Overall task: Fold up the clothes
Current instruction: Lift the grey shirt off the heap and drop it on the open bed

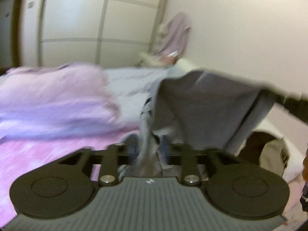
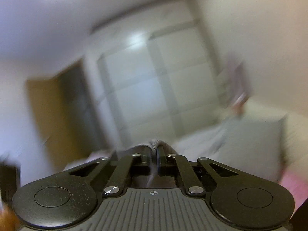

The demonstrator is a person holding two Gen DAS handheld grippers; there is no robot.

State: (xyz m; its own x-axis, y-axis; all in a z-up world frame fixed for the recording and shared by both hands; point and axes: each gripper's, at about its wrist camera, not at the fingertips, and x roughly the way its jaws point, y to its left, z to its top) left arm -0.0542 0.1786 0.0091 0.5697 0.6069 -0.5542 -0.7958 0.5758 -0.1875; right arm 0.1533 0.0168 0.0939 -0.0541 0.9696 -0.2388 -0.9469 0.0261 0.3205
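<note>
1. Left gripper (image 1: 148, 148): jaws standing partly apart, a bunched strip of the grey garment (image 1: 207, 104) running between them. The blur is hiding whether the pads are pressing on it.
2. Right gripper (image 2: 154, 152): jaws pressed together, pinching a ribbed grey hem of the same garment (image 2: 154, 143), which is poking up just past the fingertips.
3. Grey garment: hanging in the air as a spread sheet ahead and right of the left gripper, its far corner reaching toward the right gripper (image 1: 294, 105) at the picture's right edge.
4. Bed with pink cover (image 1: 48, 104): lying below and left of the garment.
5. Wardrobe doors (image 1: 100, 28): standing behind the bed.
</note>
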